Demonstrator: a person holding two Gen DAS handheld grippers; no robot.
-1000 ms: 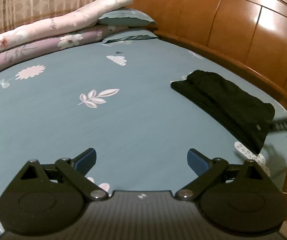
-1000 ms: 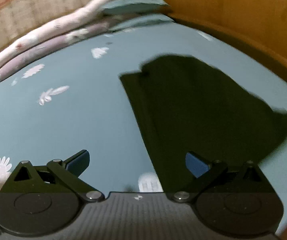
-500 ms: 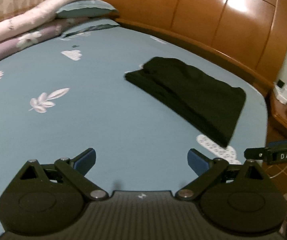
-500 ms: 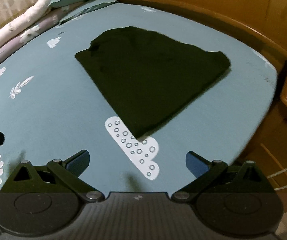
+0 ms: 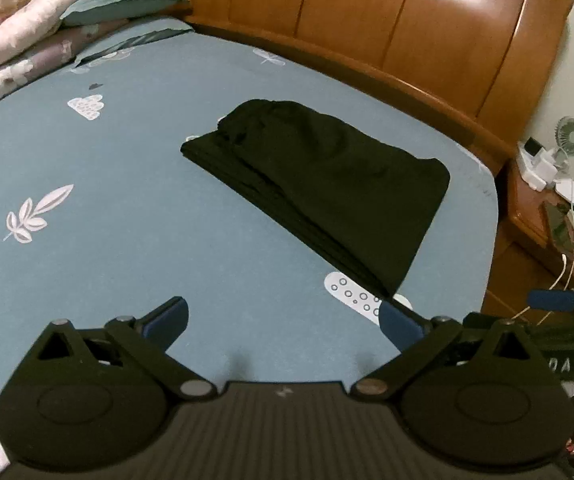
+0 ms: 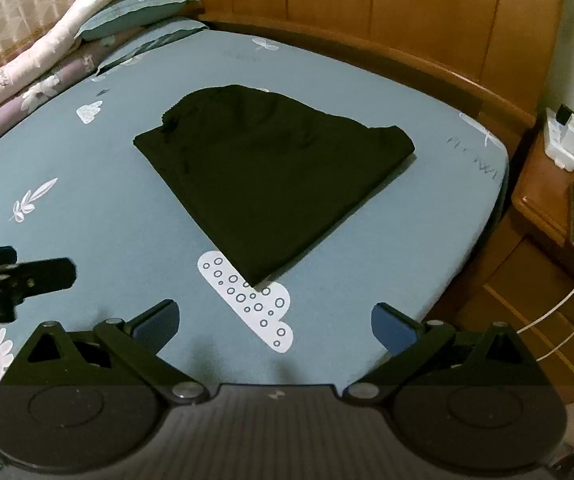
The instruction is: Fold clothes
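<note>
A black garment (image 5: 327, 184) lies folded flat on the blue patterned bed sheet (image 5: 107, 208), near the headboard corner; it also shows in the right wrist view (image 6: 271, 176). My left gripper (image 5: 283, 320) is open and empty, held above the sheet short of the garment's near corner. My right gripper (image 6: 275, 324) is open and empty, above the sheet's near edge, just short of the same corner. The right gripper shows at the right edge of the left wrist view (image 5: 559, 304); the left one shows at the left edge of the right wrist view (image 6: 15, 276).
A wooden headboard (image 5: 407, 28) runs behind the bed. Pillows and rolled quilts (image 6: 67, 52) lie at the far left. A wooden nightstand (image 6: 559, 208) with a fan, chargers and a white cable stands right of the bed.
Both grippers have drawn back from the garment and turned right; the folded garment now lies free in front of them. Both stay open.
</note>
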